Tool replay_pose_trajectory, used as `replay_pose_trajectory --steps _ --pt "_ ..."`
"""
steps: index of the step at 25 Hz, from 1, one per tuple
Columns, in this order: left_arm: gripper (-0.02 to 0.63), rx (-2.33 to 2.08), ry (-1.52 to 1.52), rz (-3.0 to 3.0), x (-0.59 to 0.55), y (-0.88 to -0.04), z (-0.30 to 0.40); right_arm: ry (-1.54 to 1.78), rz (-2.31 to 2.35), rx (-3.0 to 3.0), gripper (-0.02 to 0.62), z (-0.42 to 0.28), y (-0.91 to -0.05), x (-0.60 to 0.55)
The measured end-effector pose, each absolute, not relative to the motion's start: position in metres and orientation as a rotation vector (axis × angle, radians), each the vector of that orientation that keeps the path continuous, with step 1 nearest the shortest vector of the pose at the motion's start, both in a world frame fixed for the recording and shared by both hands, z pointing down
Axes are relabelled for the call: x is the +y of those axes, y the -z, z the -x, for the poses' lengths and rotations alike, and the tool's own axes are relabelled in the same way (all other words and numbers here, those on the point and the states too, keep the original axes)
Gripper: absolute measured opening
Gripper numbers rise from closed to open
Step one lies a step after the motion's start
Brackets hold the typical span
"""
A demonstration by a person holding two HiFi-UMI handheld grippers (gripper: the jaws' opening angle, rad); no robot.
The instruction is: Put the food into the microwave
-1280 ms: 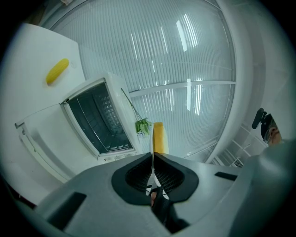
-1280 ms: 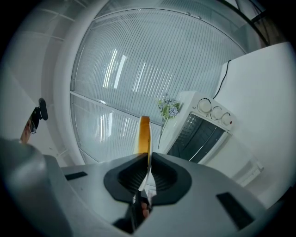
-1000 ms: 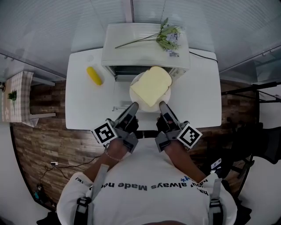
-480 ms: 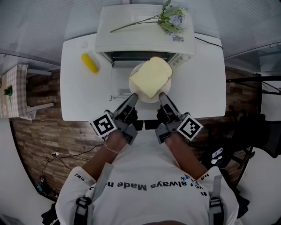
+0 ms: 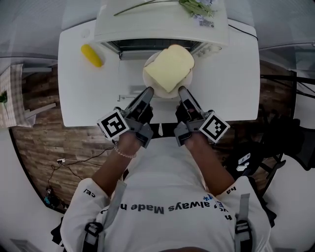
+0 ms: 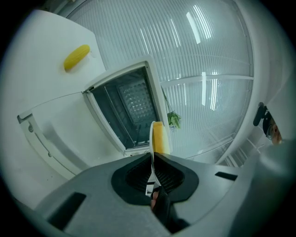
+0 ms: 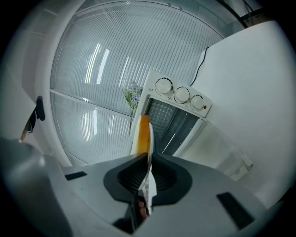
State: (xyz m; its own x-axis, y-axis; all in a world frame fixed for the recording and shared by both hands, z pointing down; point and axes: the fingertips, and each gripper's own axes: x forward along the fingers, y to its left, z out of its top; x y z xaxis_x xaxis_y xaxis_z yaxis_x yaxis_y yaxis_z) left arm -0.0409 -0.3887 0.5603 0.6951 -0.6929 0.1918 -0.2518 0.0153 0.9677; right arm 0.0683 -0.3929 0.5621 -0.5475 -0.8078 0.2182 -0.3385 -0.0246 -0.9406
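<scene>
A thick pale-yellow slice of bread (image 5: 170, 66) lies on a round white plate (image 5: 149, 78), held in the air just in front of the white microwave (image 5: 162, 27). Its door (image 5: 130, 81) hangs open, flat over the table. My left gripper (image 5: 147, 92) is shut on the plate's near-left rim, and my right gripper (image 5: 181, 91) is shut on its near-right rim. In the left gripper view the plate (image 6: 151, 136) stands edge-on between the jaws of the left gripper (image 6: 151, 159), facing the dark cavity (image 6: 127, 106). In the right gripper view the plate (image 7: 149, 141) sits edge-on in the right gripper (image 7: 147, 162).
A yellow corn cob (image 5: 92, 55) lies on the white table (image 5: 231, 78) left of the microwave. A flower sprig (image 5: 197, 6) rests on the microwave's top. Three knobs (image 7: 181, 95) sit to the right of the cavity. A cable (image 5: 241, 27) runs behind.
Both grippers have carried the plate with the bread forward, closer to the open microwave. The grip on the rim is the same.
</scene>
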Motion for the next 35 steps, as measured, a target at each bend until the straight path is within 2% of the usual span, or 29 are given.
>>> replay_pose_trajectory --steps 35 --pt "0.018 -0.902 0.366 -1.502 -0.493 -0.677 0.055 1.705 1.307 1.767 0.028 -0.060 -0.680 -0.491"
